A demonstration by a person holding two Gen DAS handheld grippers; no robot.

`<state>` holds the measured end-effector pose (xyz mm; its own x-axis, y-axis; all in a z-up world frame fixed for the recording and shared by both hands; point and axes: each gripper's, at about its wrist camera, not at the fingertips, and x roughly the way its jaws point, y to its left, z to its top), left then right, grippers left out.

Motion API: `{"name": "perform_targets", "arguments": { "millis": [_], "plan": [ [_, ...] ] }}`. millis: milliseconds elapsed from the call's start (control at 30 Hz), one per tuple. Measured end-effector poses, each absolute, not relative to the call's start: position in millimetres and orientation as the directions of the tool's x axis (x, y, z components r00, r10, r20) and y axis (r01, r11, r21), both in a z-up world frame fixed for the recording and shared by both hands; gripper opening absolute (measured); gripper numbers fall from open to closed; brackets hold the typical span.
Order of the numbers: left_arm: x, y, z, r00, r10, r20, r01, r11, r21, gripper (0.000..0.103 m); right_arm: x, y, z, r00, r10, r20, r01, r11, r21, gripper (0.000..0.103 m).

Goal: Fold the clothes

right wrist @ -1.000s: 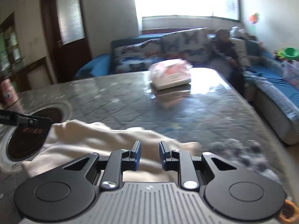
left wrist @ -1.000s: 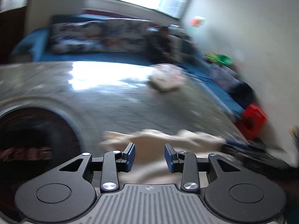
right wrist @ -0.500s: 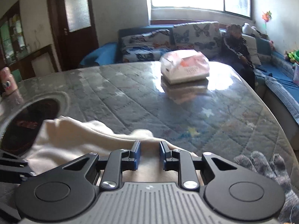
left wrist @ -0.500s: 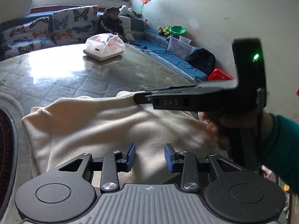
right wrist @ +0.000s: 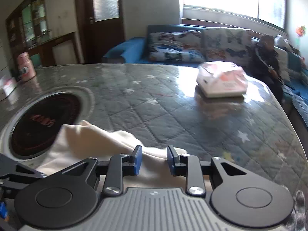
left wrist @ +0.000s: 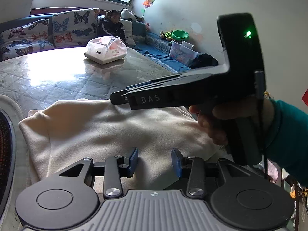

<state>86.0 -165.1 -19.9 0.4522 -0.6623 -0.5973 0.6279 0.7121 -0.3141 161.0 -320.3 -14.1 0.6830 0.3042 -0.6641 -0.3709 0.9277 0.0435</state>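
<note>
Cloth [left wrist: 119, 127] lies crosswise on the table [left wrist: 57, 80], under both grippers: left gripper [left wrist: 155, 161] nearer its near edge, right gripper [right wrist: 154, 160] just opening; both part-open, empty.

glossy quilted table [right wrist: 173, 111] — cream garment [left wrist: 107, 127], bagged white box [right wrist: 223, 82], pink canister [right wrist: 26, 66].

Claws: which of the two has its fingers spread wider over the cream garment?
The left claw: its blue pads stand farther apart above the cream garment. The right claw shows a narrower gap; its jaws have just been opening.
</note>
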Motion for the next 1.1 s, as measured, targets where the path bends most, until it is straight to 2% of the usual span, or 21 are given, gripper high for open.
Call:
{"name": "perform_targets", "arguments": {
  "millis": [233,367,667,800,1100],
  "plan": [
    [80,-153,-20,0.464,-0.659,-0.592,0.612,0.721,-0.323,0.043,180,-287,-24,0.630,0.328,-0.704,-0.462,0.887,0.000,0.030],
    [79,-149,-21,0.464,-0.666,-0.585,0.614,0.717,-0.330,0.045,191,-280,-27,0.632,0.332,-0.700,-0.450,0.893,0.018,0.035],
    [73,-128,-19,0.501,-0.651,-0.570,0.599,0.736,-0.314,0.047,190,-265,-22,0.622,0.362,-0.695,-0.496,0.868,0.008,0.037],
    [74,-124,-19,0.501,-0.652,-0.568,0.587,0.739,-0.330,0.047,198,-254,-32,0.618,0.357,-0.700,-0.488,0.873,0.014,0.045],
    [77,-109,-9,0.541,-0.642,-0.543,0.567,0.755,-0.329,0.047,163,-297,0,0.691,0.325,-0.645,-0.399,0.916,0.034,0.045]
  ]
}}
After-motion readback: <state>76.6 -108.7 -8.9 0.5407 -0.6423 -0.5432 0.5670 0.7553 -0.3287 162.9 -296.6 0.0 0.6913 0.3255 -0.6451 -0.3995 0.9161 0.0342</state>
